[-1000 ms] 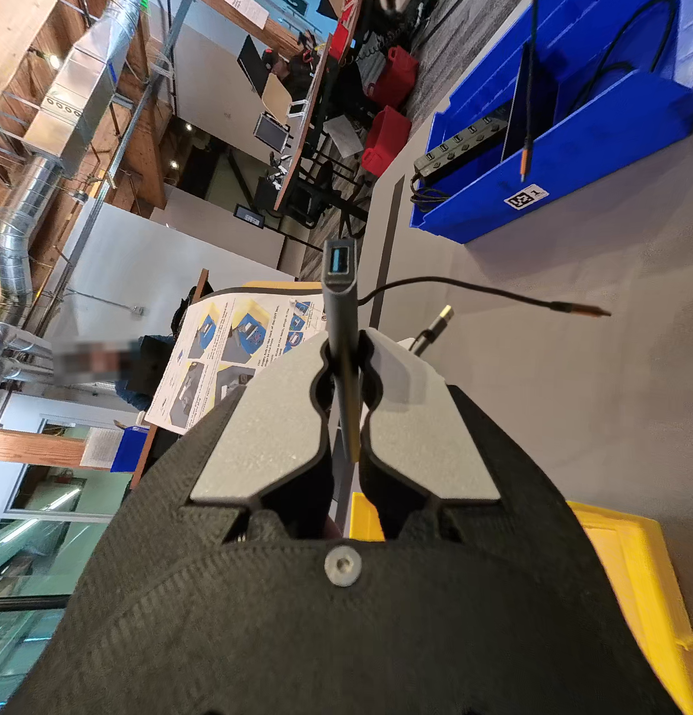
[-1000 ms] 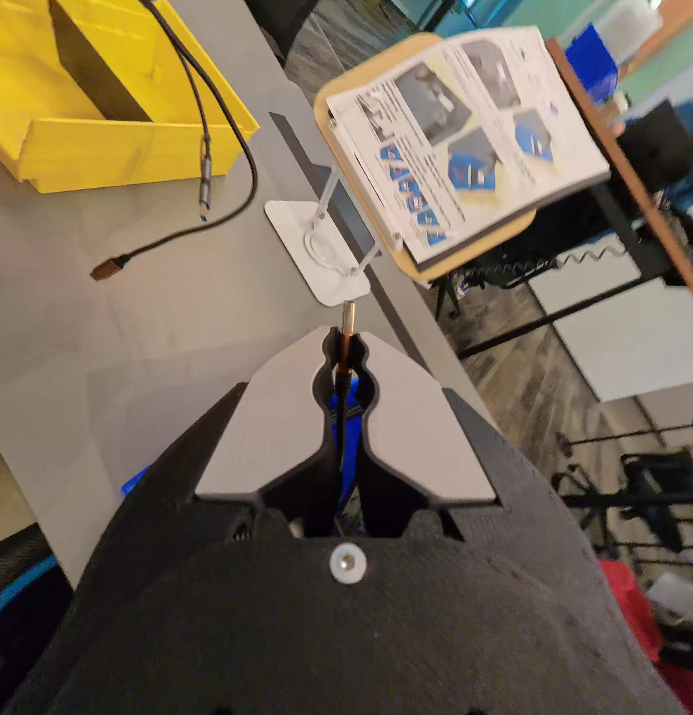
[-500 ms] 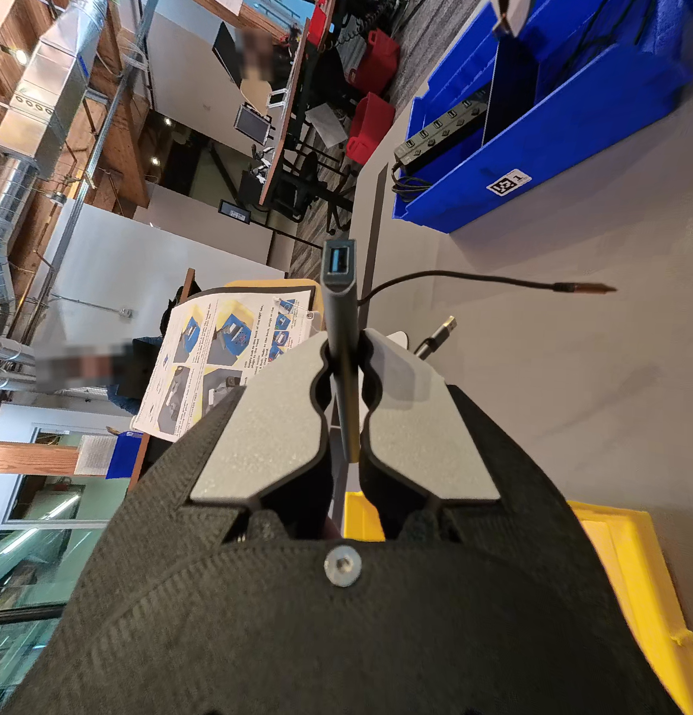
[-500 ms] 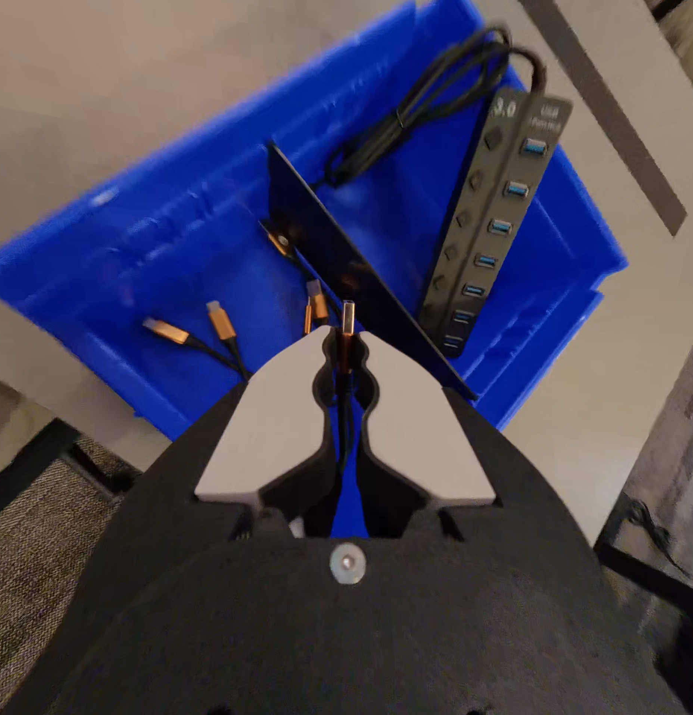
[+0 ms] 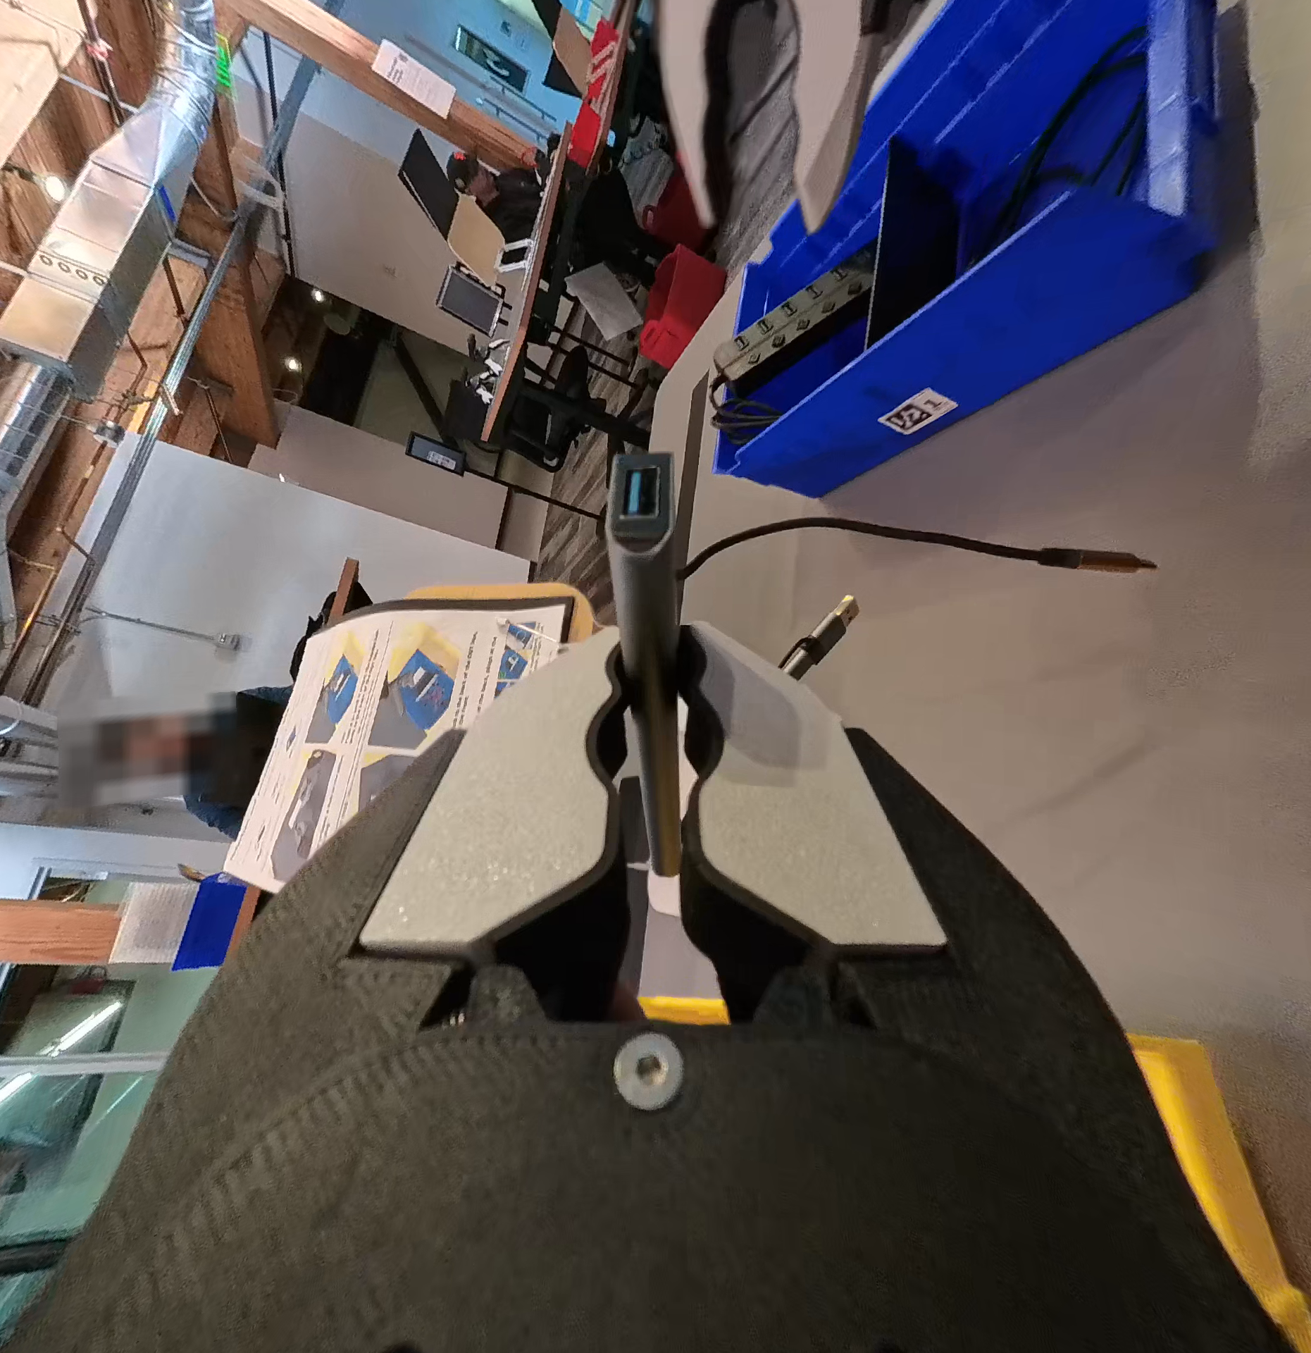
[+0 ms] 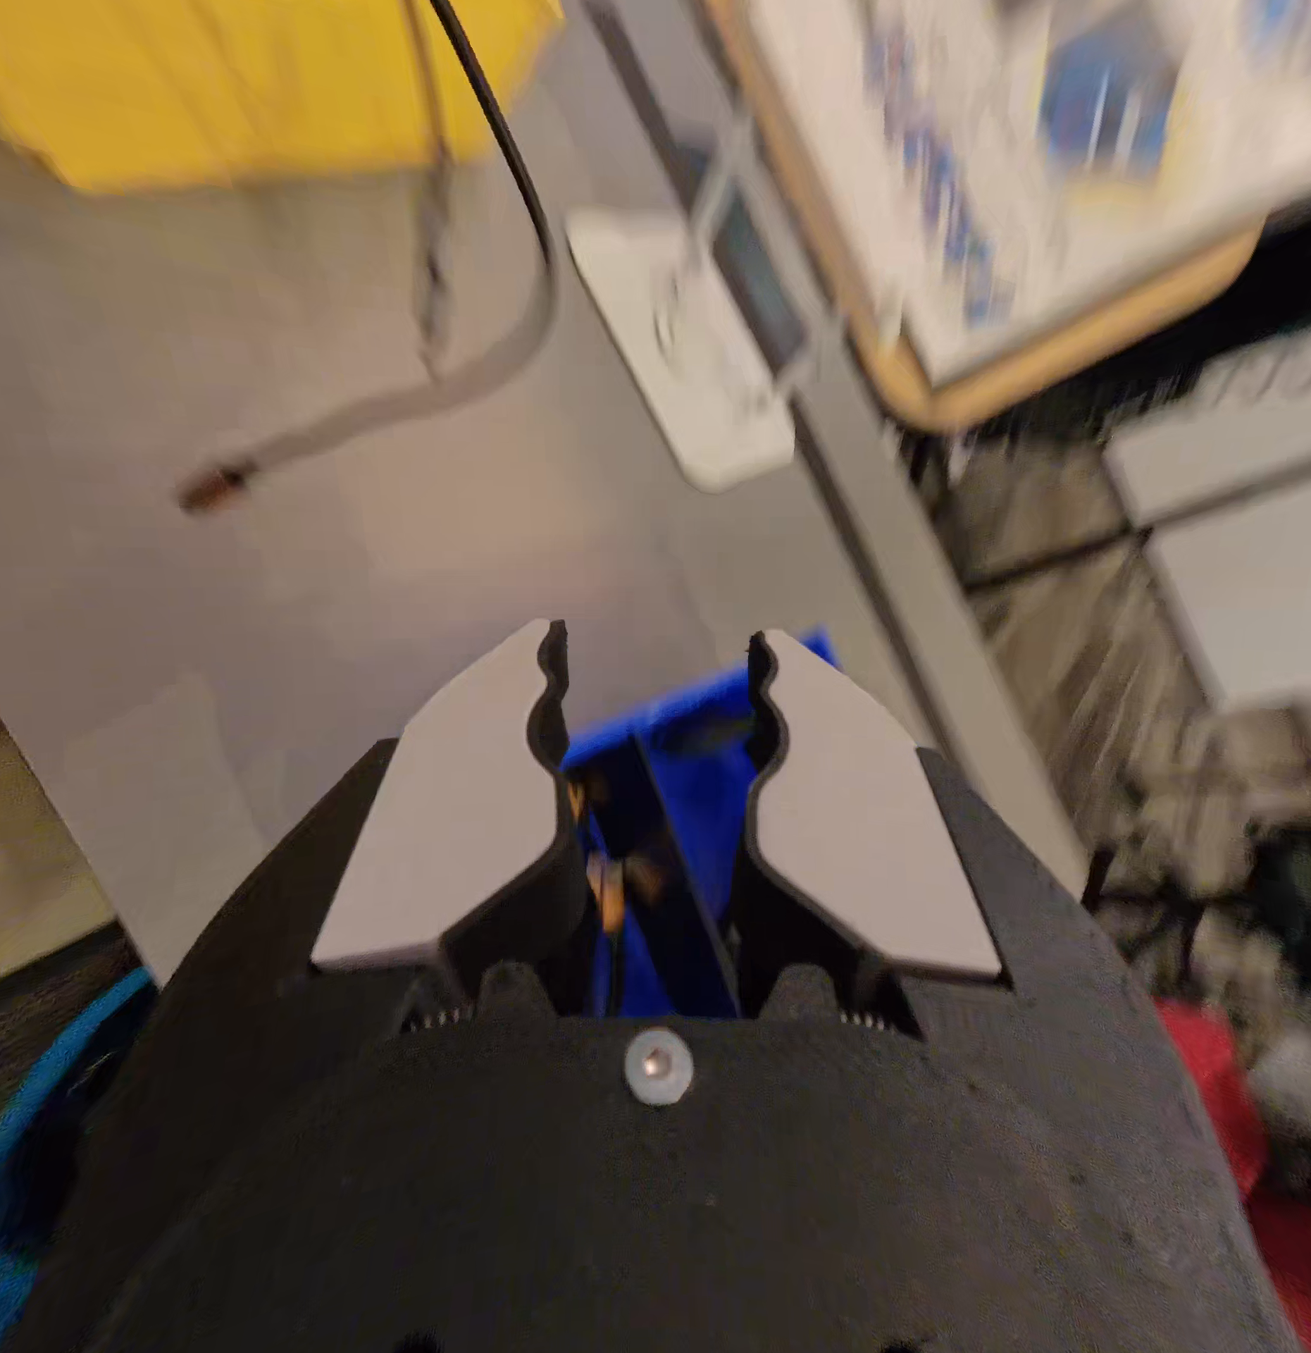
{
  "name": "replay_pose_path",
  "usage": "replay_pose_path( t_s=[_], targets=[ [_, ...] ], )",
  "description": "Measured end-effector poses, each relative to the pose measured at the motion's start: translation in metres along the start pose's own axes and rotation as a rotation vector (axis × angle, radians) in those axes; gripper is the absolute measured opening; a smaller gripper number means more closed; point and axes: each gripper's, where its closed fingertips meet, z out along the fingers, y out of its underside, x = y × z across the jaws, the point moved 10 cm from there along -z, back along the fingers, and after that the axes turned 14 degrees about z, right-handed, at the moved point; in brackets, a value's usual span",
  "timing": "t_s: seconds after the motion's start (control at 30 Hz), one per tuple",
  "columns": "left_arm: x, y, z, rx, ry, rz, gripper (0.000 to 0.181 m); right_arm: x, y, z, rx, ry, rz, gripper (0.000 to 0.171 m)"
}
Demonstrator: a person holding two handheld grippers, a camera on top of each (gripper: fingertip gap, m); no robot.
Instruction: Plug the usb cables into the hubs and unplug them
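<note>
Currently we keep the left gripper (image 5: 648,644) clenched on the slim grey hub (image 5: 641,586), centre frame, port end forward. The right gripper (image 6: 656,648) is released and empty; half a second ago it pinched a copper-tipped plug over the blue bin (image 5: 1003,351), upper right. A loose cable (image 5: 930,538) lies on the grey table (image 5: 1077,732), right of the hub. Risk, in our judgement: fast right-hand motion blurs its view, so a re-grasp may miss the plug.

Left tongs (image 5: 648,659) are clamped tight; right tongs (image 6: 658,637) are spread apart, empty.
</note>
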Motion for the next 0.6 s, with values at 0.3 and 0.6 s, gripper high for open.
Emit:
replay_pose_path(
  t_s=[0.3, 0.6],
  targets=[
    [0.007, -0.03, -0.001, 0.097, 0.015, 0.028, 0.011, -0.098, -0.092, 0.026, 0.331, -0.067, -0.52, 0.03],
    [0.01, -0.042, -0.001, 0.165, 0.017, -0.003, 0.011, -0.12, -0.096, 0.037, 0.364, -0.097, -0.585, 0.007]
  ],
)
